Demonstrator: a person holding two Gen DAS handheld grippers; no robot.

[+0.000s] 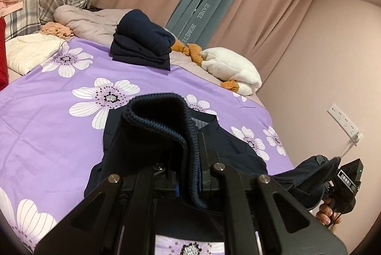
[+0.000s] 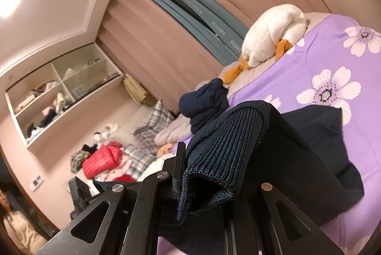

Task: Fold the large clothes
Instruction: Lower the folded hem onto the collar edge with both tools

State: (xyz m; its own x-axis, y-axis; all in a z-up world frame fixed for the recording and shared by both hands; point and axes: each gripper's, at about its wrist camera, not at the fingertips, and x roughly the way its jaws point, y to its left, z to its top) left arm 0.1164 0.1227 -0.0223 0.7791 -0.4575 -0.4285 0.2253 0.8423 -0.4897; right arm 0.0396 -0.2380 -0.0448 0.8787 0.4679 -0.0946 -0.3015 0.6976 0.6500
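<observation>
A large navy garment (image 1: pixel 147 148) with ribbed knit hem lies partly on the purple flowered bedsheet (image 1: pixel 47 100). My left gripper (image 1: pixel 190 159) is shut on its ribbed edge, which drapes over the fingers and hides them. My right gripper (image 2: pixel 209 174) is shut on another ribbed part of the same garment (image 2: pixel 309 148) and holds it above the bed. The right gripper also shows in the left wrist view (image 1: pixel 343 181) at the lower right, with cloth hanging from it.
A folded navy pile (image 1: pixel 142 41) sits at the far side of the bed, also in the right wrist view (image 2: pixel 204 100). A white plush duck (image 1: pixel 231 64) lies by the curtain. Plaid pillows (image 1: pixel 47 0), blankets and a red jacket (image 2: pixel 102 159) crowd the bedhead. The wall is close on the right.
</observation>
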